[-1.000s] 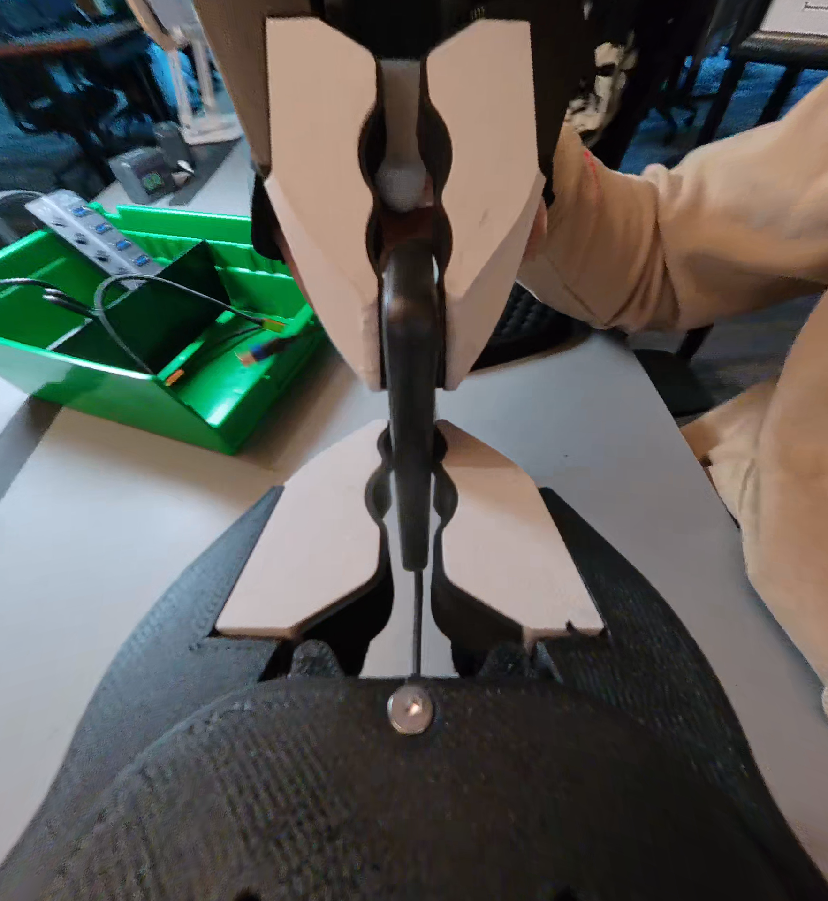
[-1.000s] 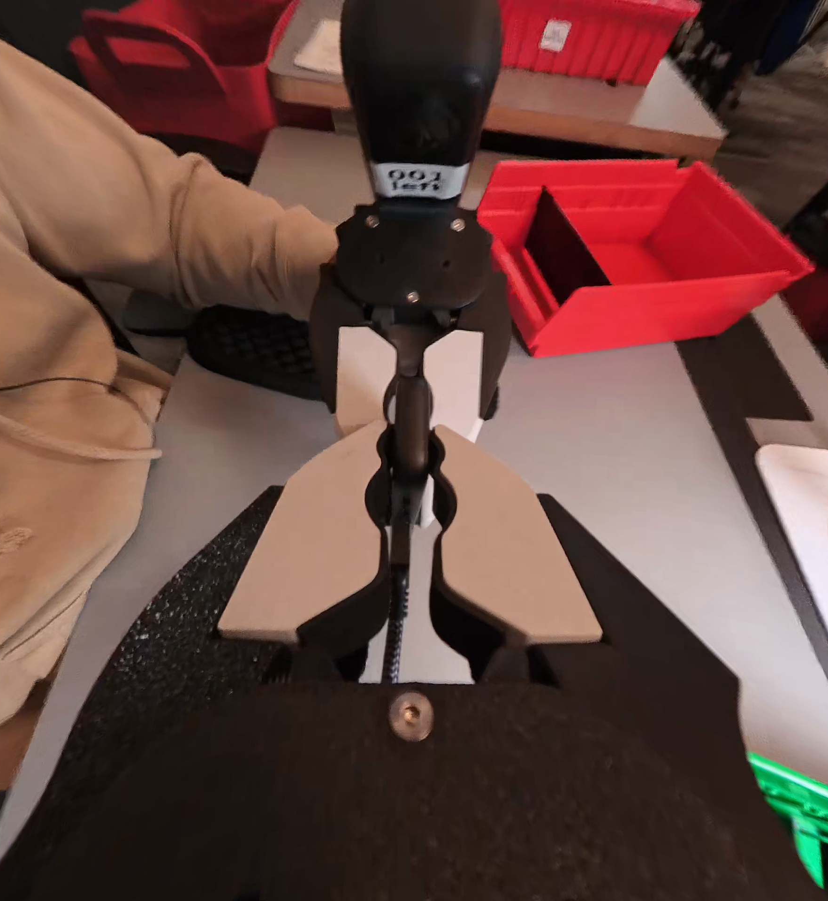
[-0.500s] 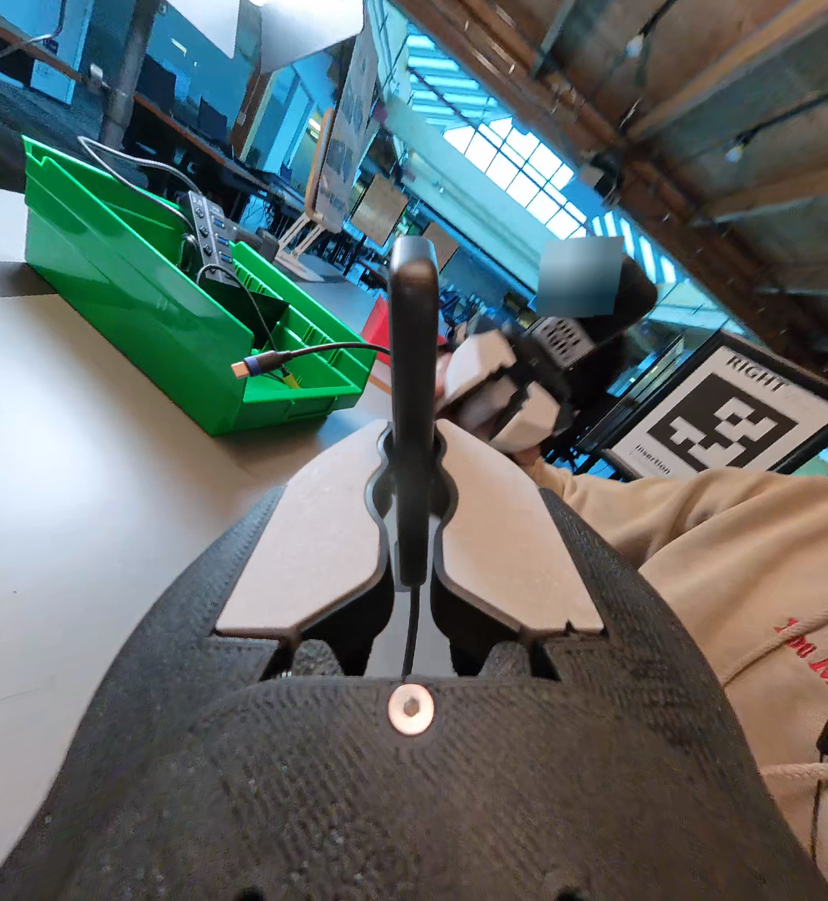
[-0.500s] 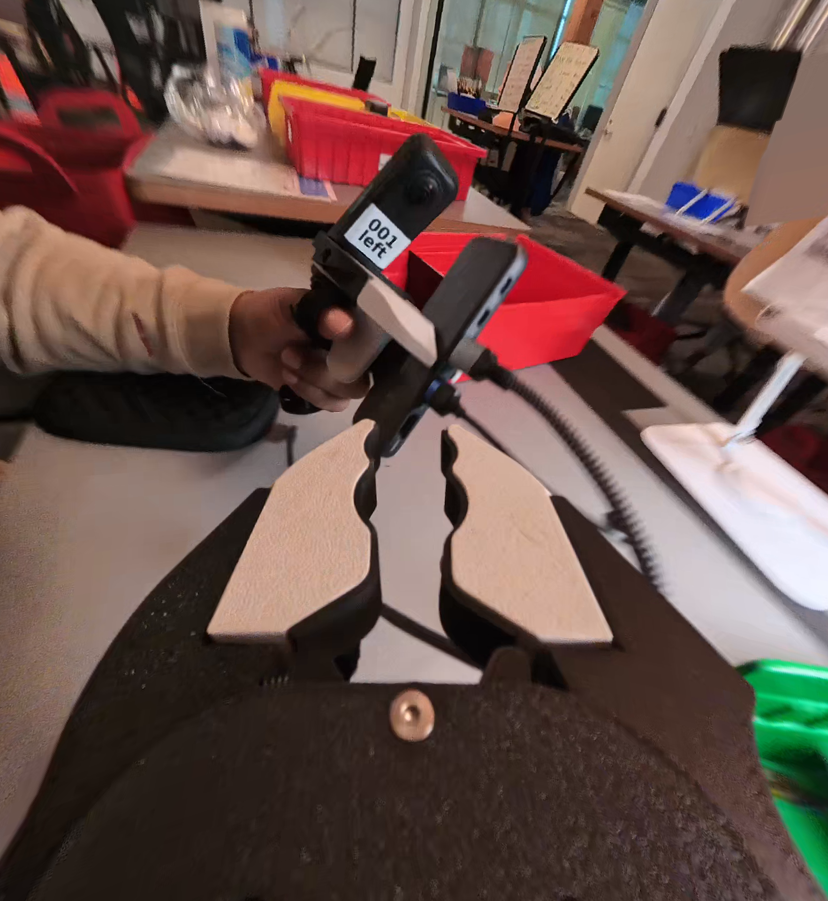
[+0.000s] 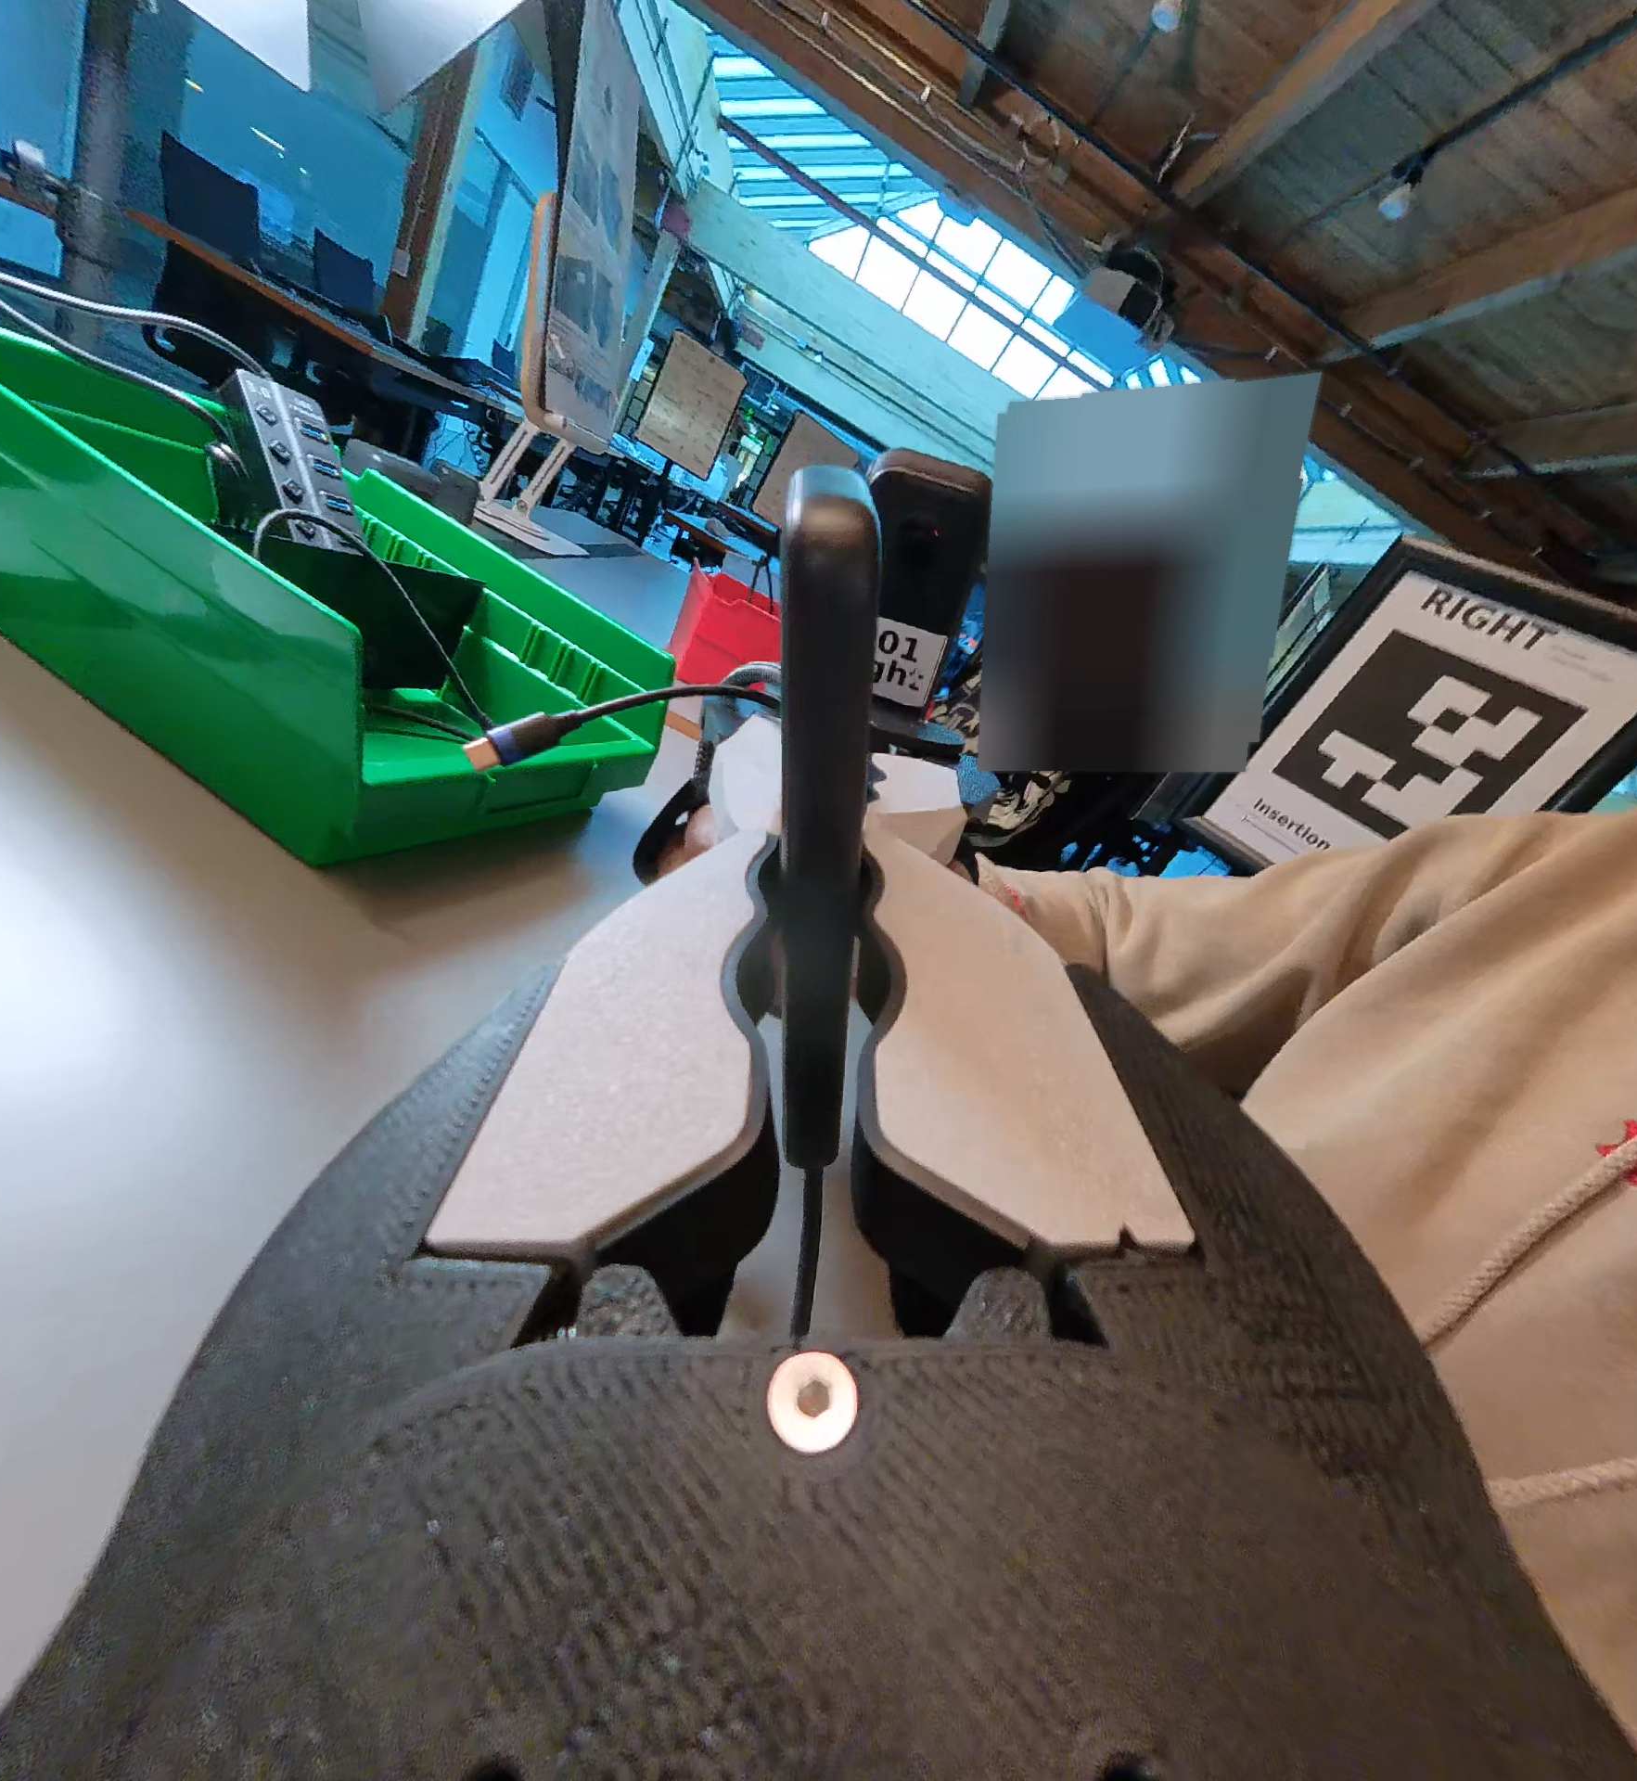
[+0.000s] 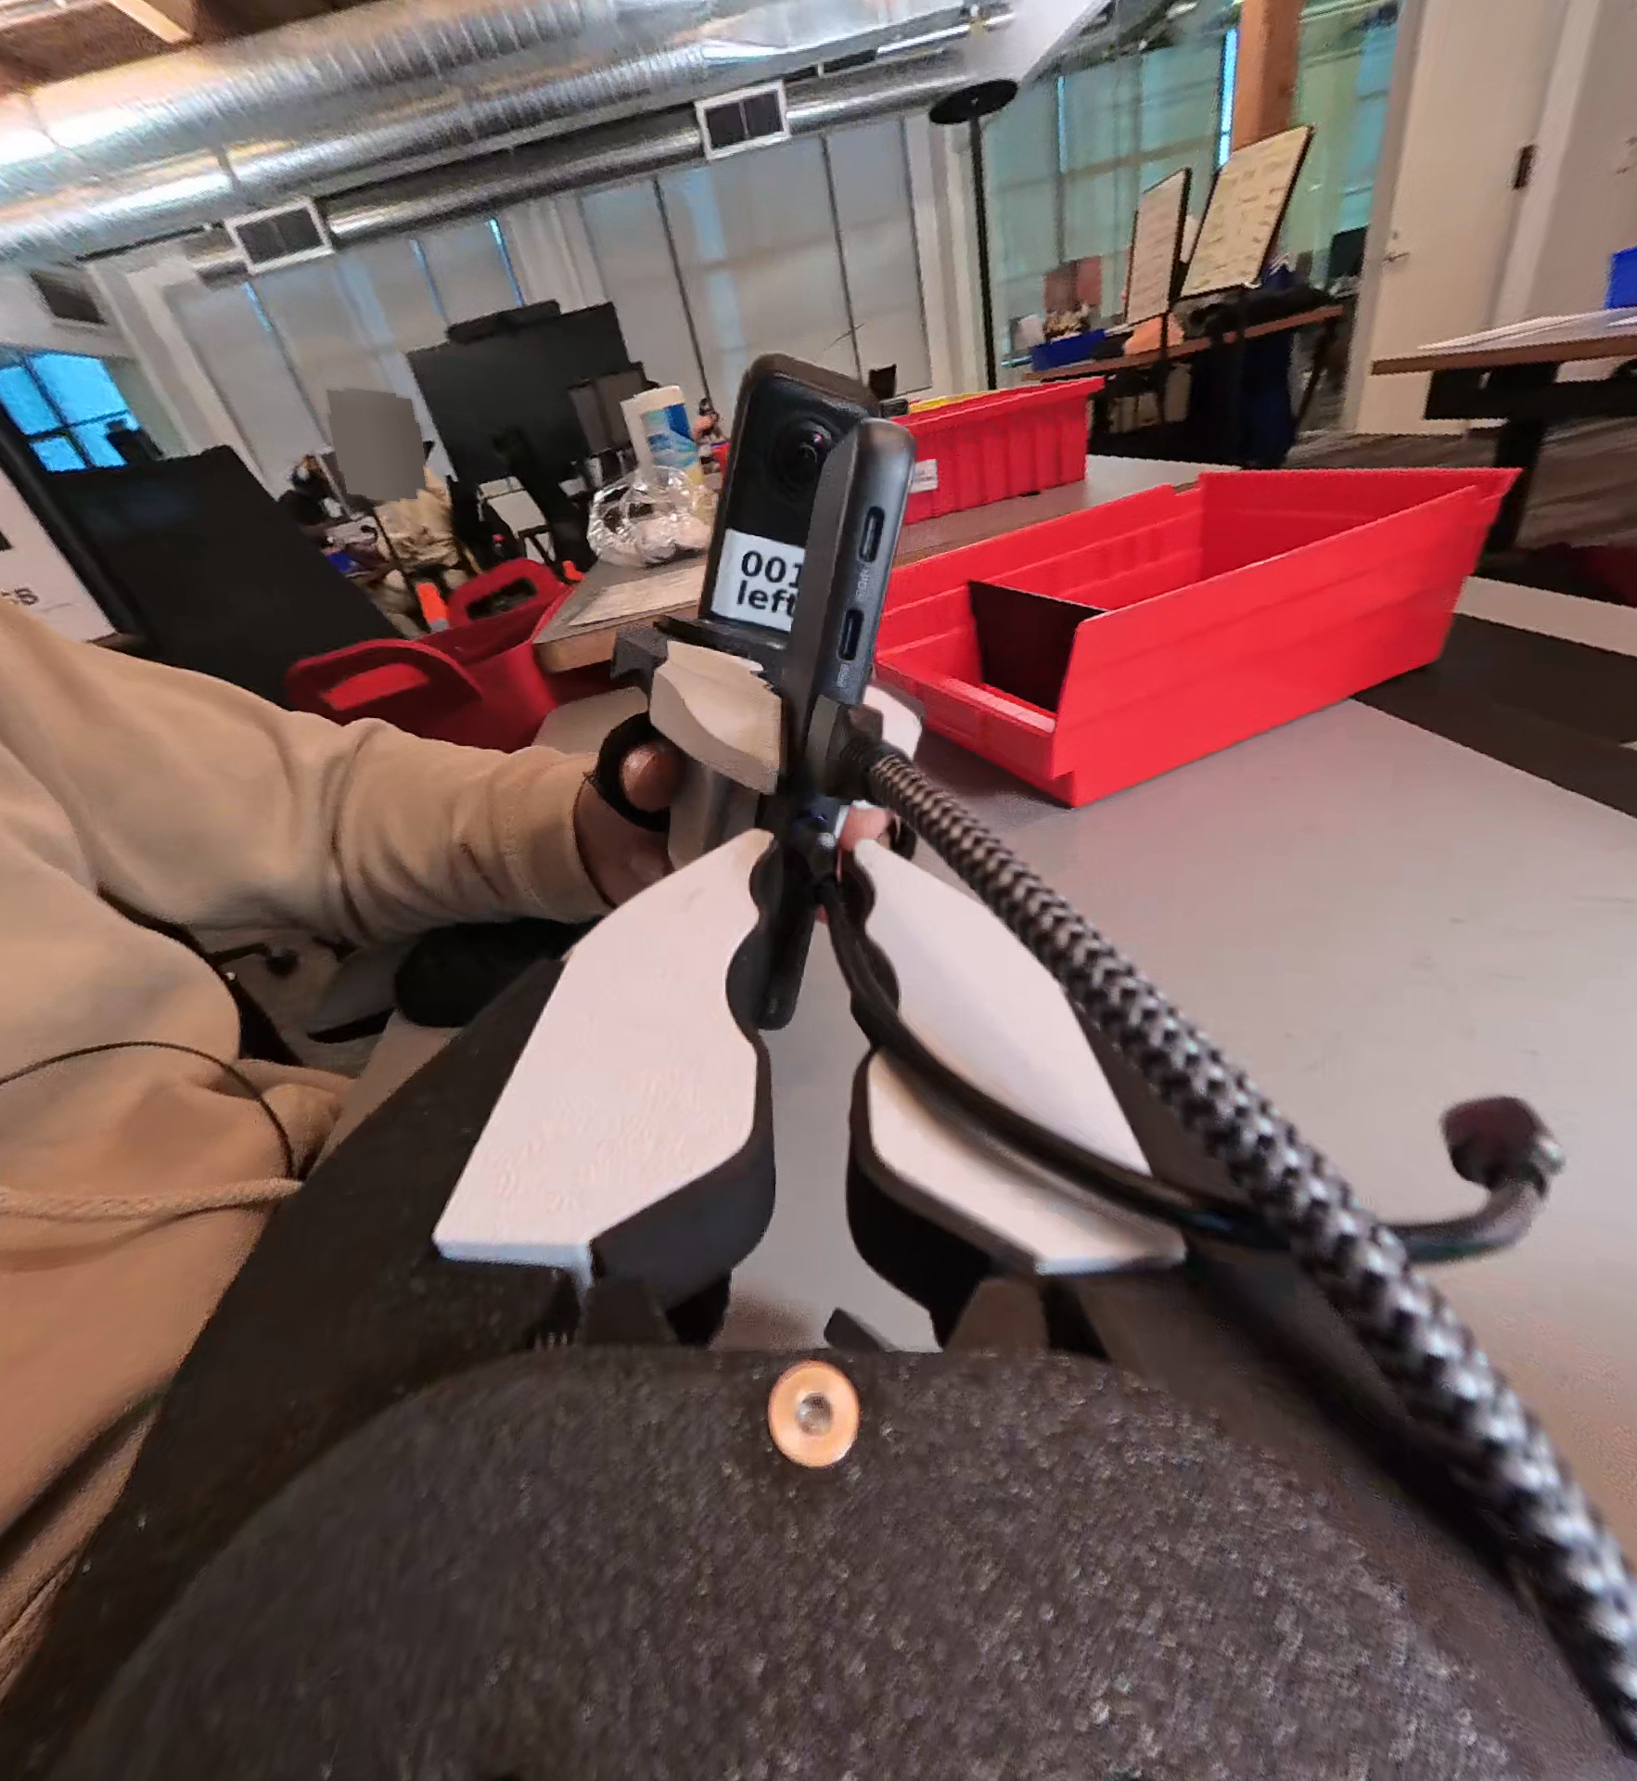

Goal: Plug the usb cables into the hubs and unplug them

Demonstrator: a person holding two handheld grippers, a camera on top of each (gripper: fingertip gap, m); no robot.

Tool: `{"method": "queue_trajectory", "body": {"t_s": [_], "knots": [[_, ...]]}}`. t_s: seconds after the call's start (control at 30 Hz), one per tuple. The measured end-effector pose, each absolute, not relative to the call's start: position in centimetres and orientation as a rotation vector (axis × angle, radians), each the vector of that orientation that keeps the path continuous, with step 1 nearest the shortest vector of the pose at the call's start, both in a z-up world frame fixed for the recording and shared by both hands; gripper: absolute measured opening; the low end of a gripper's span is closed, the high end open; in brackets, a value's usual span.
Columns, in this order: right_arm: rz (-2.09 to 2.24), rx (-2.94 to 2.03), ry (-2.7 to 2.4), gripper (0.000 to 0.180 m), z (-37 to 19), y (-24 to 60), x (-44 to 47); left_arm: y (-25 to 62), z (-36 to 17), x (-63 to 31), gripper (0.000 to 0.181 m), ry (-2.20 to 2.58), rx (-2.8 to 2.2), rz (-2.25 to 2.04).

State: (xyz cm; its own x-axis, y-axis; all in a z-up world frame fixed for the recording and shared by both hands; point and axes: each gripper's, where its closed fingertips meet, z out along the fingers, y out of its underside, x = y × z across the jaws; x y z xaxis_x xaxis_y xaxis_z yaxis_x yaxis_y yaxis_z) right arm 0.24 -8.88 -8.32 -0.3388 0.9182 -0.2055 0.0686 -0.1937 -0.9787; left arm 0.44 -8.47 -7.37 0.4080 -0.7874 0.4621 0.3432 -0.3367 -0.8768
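- Left wrist view: the left gripper (image 5: 819, 872) has its jaws clamped on a slim black hub (image 5: 829, 732), which stands upright and edge-on between the fingers, raised above the grey table (image 5: 120, 1060).
- Behind the hub and touching or just beside it sits the right gripper (image 6: 806, 853); this view hides its jaws.
- Left of the hub, well apart, a green bin (image 5: 217, 675) rests on the table; a grey multi-port hub (image 5: 286, 453) leans at its far wall, and a loose cable plug (image 5: 506, 747) hangs over its near end.
- Right wrist view: the black hub's near end lies in the gap between the right gripper's fingers, with a small blue-collared plug (image 6: 814, 827) at their tips. I cannot tell whether they pinch anything.
- A braided cable (image 6: 1132, 1012) runs from the hub's side toward the lower right; a thin black cable (image 6: 988, 1108) crosses the right finger.
- Right of the hub, beyond it, is a red bin (image 6: 1229, 655).
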Motion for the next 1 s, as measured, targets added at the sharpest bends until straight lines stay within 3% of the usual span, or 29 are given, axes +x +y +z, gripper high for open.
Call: {"method": "queue_trajectory", "body": {"t_s": [0.2, 0.37, 0.5, 1.0], "knots": [[1.706, -1.194, -1.420, 0.008, -8.5, -9.3, 0.7, -8.9, -7.5, 0.9, 0.013, 0.497, -1.507, -1.168], [1.792, -1.140, -1.391, 0.007, -7.8, -9.7, 1.1, -10.1, -8.6, 2.0, 0.030, 0.696, -1.527, -1.094], [1.767, -1.128, -1.423, 0.007, -8.1, -10.1, 1.0, -9.9, -8.9, 2.0, 0.014, 0.724, -1.539, -0.979], [1.775, -0.988, -1.295, 0.007, -4.5, -8.5, 2.4, -9.7, -5.4, 1.0, 0.013, 0.593, -1.471, -0.961]]}}
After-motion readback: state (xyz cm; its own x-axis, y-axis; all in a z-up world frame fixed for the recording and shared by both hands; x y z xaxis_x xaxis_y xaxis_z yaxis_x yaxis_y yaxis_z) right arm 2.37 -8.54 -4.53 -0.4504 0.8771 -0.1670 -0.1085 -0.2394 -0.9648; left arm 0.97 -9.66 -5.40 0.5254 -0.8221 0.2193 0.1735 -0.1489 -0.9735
